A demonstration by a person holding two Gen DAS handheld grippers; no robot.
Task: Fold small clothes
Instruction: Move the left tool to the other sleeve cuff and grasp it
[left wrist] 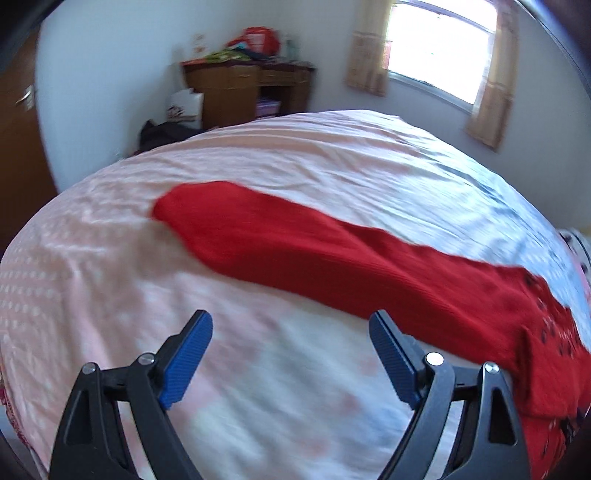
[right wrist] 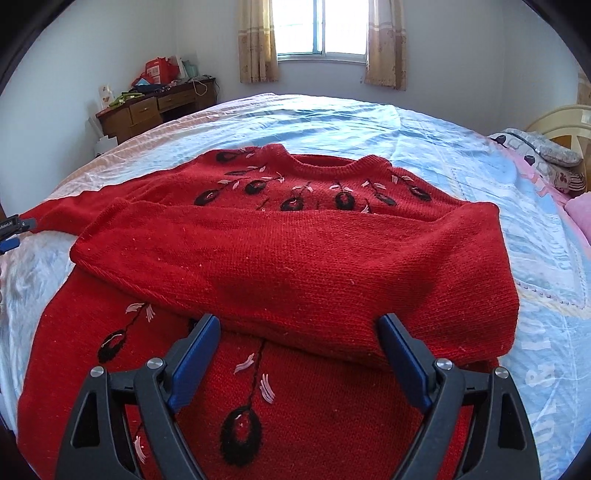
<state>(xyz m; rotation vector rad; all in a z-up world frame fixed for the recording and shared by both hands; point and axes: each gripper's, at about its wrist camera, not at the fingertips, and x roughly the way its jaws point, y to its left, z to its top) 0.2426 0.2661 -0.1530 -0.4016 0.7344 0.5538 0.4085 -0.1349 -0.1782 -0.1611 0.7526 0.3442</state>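
Note:
A red knitted sweater (right wrist: pixel 295 258) with black and pink embroidery lies flat on the bed, neck toward the window. One sleeve (right wrist: pixel 280 273) is folded across its chest. The other sleeve (left wrist: pixel 280 240) stretches out straight over the pink sheet in the left wrist view. My right gripper (right wrist: pixel 299 328) is open and empty just above the sweater's front, below the folded sleeve. My left gripper (left wrist: pixel 291 325) is open and empty over the sheet, near the stretched sleeve's shoulder end; its tip also shows in the right wrist view (right wrist: pixel 14 229).
The bed (right wrist: pixel 461 155) has a pink and pale blue sheet. Pillows (right wrist: pixel 546 158) lie at the right. A cluttered wooden desk (right wrist: pixel 155 107) stands at the far left wall, beside a curtained window (right wrist: pixel 321 29). A brown cabinet (left wrist: pixel 18 122) is at the left.

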